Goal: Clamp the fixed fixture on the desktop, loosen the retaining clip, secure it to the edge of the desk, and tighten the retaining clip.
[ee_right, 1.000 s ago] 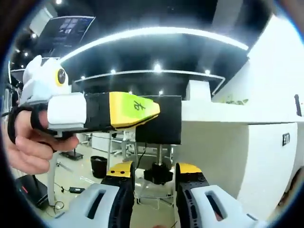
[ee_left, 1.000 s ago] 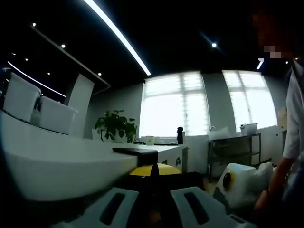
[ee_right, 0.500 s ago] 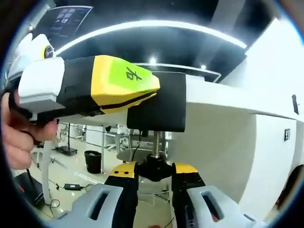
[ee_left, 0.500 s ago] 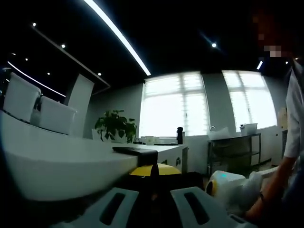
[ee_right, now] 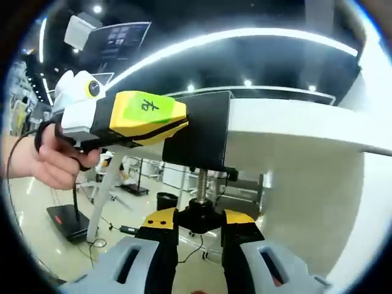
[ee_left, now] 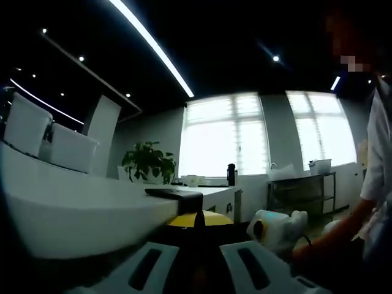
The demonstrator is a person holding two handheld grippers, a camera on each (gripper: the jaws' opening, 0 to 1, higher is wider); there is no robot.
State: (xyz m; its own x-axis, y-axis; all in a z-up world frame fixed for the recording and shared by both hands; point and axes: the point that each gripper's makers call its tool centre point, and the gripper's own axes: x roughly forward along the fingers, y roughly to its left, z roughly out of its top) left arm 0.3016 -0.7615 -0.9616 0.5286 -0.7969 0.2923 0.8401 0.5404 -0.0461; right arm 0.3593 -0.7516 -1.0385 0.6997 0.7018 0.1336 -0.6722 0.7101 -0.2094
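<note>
Left gripper [ee_right: 174, 119] comes into the right gripper view from the left, closed on the black fixture [ee_right: 205, 138] and pinning it at the edge of the white tabletop [ee_right: 294, 116]; in its own view we see its jaws low, yellow tips together around something dark, the tabletop [ee_left: 73, 214] sweeping off to the left. Right gripper [ee_right: 199, 222] sits under the tabletop edge, jaws closed on the black knob [ee_right: 200, 211] of the retaining clip, threaded screw [ee_right: 200, 184] rising from the knob up to the fixture. The right gripper also shows in the left gripper view [ee_left: 275, 226], held by a person's hand [ee_left: 306, 254].

Risks, as we judge them: the knob is small and round, so the right gripper could slip off while turning, leaving the clip loose. If the left gripper eases before the screw bites, the fixture could tilt or drop off the edge. Turning the wrong way would back the screw out. We cannot tell how tight it is.

Writing: a green patch [ee_right: 149, 106] on the left gripper's yellow finger carries one handwritten character, likely Chinese, not read with confidence. No other labels legible.
</note>
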